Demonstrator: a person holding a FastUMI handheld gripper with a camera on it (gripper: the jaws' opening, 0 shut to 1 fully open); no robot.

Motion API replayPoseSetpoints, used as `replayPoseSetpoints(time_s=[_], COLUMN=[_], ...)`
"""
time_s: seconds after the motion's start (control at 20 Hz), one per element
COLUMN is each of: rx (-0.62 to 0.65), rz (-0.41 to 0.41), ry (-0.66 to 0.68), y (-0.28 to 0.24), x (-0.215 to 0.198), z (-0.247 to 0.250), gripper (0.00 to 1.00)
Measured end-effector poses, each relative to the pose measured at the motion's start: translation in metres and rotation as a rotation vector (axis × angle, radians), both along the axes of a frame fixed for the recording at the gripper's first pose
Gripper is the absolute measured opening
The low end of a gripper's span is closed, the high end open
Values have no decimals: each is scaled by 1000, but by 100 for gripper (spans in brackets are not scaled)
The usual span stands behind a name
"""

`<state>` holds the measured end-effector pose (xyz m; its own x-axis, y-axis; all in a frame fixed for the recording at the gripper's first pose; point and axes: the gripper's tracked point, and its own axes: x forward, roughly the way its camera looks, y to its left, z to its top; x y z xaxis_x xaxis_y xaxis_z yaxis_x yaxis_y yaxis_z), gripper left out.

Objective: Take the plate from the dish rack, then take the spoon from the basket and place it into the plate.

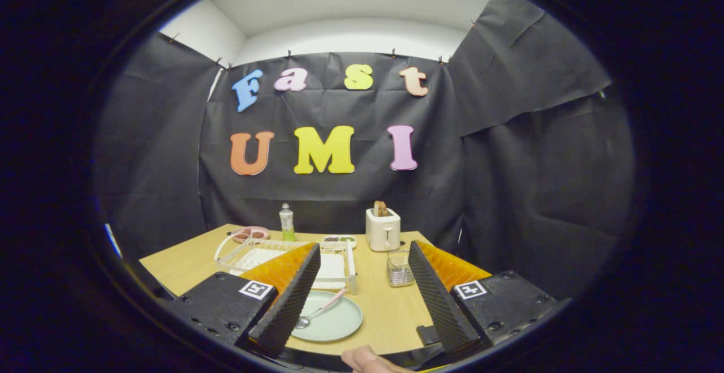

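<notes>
Wooden table (390, 311) bears plate (334, 322); gripper (362, 311) open.

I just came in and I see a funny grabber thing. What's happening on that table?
A person is holding a gripper over a wooden table. Its two fingers are open and hold nothing. Between them, close to the near edge, sits a pale green plate with a spoon lying in it. Behind the plate is a white dish rack, with a small clear basket beside it. Farther back stand a toaster and a bottle. The spoon job looks finished.
</notes>
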<state>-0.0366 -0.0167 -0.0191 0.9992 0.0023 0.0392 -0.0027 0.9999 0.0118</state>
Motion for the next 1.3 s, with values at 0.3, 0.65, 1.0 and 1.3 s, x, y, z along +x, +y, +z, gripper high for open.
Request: replayPoseSetpoints(time_s=[0.3, 0.65, 1.0, 1.3], rx=[-9, 3, -12, -28], rz=[18, 48, 70, 85], ry=[14, 32, 35, 27], y=[-2, 5, 7, 11], x=[-20, -18, -21, -22], z=[5, -1, -2, -1], gripper=[100, 100, 100, 100])
